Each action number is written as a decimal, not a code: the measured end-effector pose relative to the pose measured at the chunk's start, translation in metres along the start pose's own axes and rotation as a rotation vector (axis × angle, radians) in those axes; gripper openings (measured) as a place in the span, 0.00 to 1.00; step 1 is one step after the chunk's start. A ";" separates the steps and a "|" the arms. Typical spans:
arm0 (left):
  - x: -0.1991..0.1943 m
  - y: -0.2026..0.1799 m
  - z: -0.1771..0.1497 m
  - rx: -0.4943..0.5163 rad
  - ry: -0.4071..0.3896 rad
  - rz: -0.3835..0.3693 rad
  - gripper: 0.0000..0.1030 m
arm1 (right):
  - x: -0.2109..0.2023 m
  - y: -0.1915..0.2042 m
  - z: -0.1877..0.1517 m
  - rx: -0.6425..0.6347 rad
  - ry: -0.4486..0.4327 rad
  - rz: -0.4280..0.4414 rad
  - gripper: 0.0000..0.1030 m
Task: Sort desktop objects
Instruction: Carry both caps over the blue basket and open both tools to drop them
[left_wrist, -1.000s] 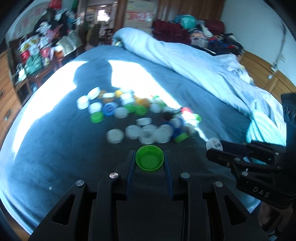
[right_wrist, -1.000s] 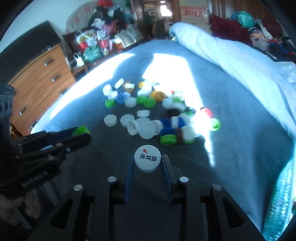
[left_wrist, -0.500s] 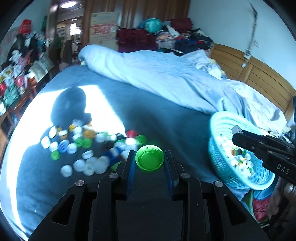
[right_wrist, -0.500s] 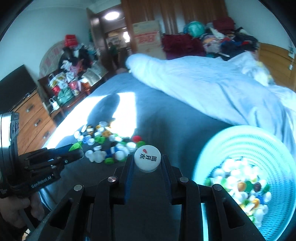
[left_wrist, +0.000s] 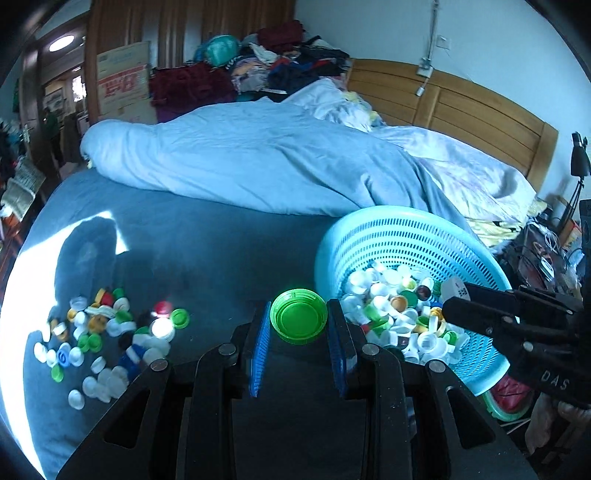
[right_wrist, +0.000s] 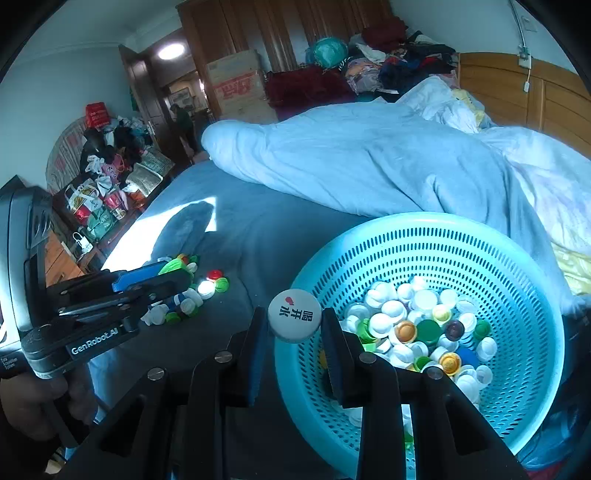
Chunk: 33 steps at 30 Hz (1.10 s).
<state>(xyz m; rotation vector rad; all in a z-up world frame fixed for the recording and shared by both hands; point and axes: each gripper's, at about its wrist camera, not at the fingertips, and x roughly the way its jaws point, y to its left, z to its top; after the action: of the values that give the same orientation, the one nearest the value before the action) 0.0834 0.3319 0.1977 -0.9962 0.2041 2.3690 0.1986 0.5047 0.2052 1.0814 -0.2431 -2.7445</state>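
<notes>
My left gripper is shut on a green bottle cap, held above the blue bed just left of the turquoise basket. My right gripper is shut on a white cap with red and black print, held over the left rim of the basket. The basket holds several caps. A pile of loose caps lies on the bed at the lower left, also in the right wrist view. The left gripper shows in the right wrist view, and the right gripper in the left wrist view.
A rumpled pale blue duvet lies across the bed behind the basket. A wooden headboard stands at the right. Cluttered shelves and a dresser stand beyond the bed's left side. Cables and clutter lie right of the basket.
Both grippers have swung right, away from the loose cap pile and toward the basket, each still holding its cap. The right gripper has come over the basket's rim.
</notes>
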 end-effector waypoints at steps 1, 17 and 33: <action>0.003 -0.006 0.002 0.007 0.002 -0.008 0.24 | -0.002 -0.002 0.000 0.001 -0.001 -0.004 0.31; 0.043 -0.073 0.020 0.123 0.079 -0.135 0.24 | -0.010 -0.053 -0.013 0.093 -0.013 -0.067 0.31; 0.056 -0.096 0.018 0.169 0.112 -0.164 0.24 | -0.008 -0.062 -0.018 0.122 -0.010 -0.072 0.31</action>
<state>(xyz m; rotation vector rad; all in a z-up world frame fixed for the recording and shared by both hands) 0.0933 0.4420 0.1785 -1.0240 0.3449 2.1123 0.2098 0.5647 0.1845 1.1273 -0.3855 -2.8323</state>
